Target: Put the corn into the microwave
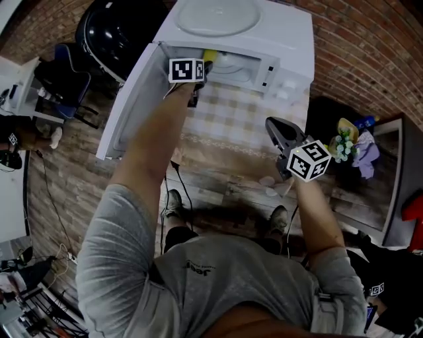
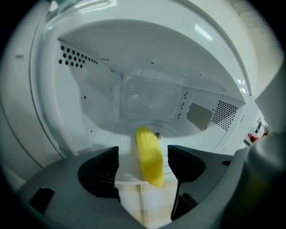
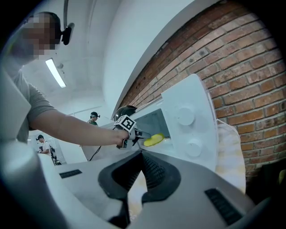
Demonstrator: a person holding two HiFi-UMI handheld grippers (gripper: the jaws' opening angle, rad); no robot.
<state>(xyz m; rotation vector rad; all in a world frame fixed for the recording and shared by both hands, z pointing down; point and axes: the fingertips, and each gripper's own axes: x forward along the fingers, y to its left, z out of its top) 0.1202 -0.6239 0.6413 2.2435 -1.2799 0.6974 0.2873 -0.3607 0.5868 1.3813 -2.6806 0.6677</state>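
The yellow corn (image 2: 149, 154) lies at the front edge of the white microwave's (image 1: 291, 39) floor, one end sticking out over the sill. My left gripper (image 2: 143, 155) is at the opening with its jaws wide on either side of the corn, and the pads do not touch it. The head view shows the same: left gripper (image 1: 200, 74) at the cavity mouth, corn (image 1: 209, 55) just inside. The microwave door (image 1: 132, 105) hangs open to the left. My right gripper (image 1: 276, 127) hovers over the table in front of the microwave, shut and empty. From the right gripper view, the corn (image 3: 153, 140) shows in the opening.
A checked cloth (image 1: 231, 119) covers the table in front of the microwave. A round plate (image 1: 218, 14) rests on the microwave's top. Flowers (image 1: 342, 144) stand at the right, a black chair (image 1: 119, 26) at the far left. A brick wall (image 3: 232, 58) runs behind.
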